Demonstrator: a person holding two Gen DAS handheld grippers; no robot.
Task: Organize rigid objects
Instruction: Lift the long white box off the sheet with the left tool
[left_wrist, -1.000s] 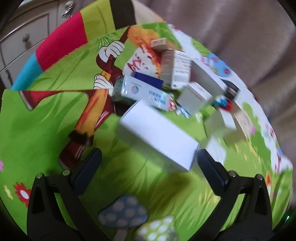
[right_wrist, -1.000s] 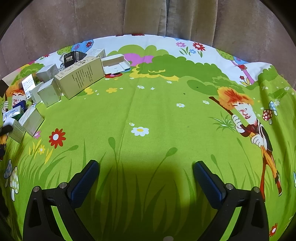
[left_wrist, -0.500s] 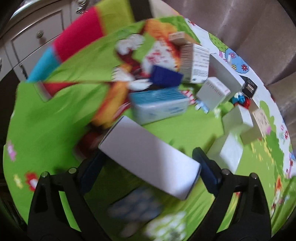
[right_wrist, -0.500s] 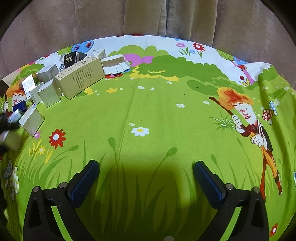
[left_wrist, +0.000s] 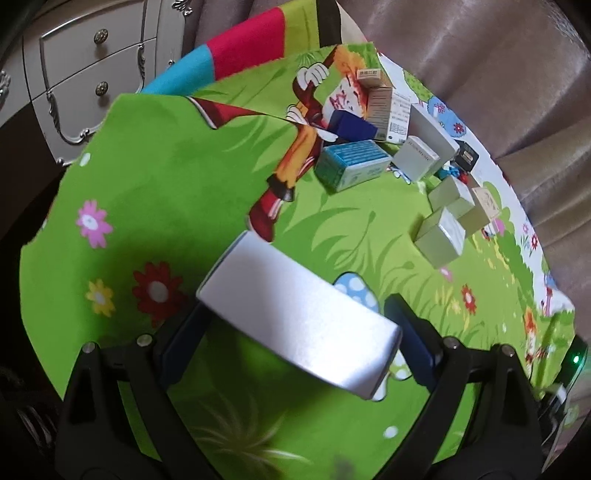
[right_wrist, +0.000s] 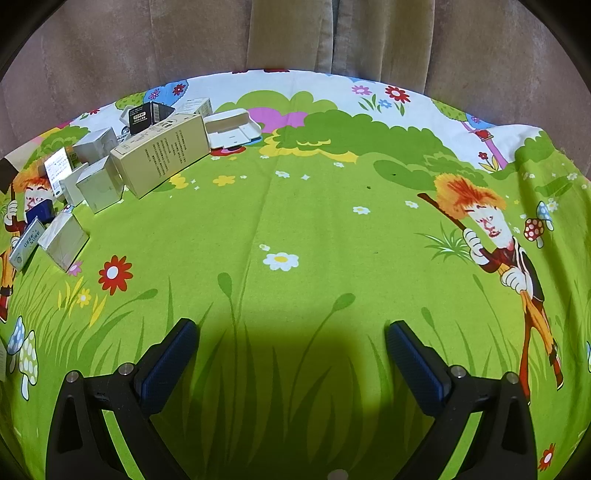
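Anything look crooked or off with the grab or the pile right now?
Yes: the long white box sits skewed across the left claw, one end jutting past the right pad, so the hold looks uneven. The remaining boxes lie jumbled at mixed angles on the cloth. No damage visible.

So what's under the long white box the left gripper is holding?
Under the long white box shows the green cartoon tablecloth, with a blue spotted mushroom print peeking out at its far edge. The cloth directly beneath is covered, so nothing more can be told. The left gripper clamps its ends.
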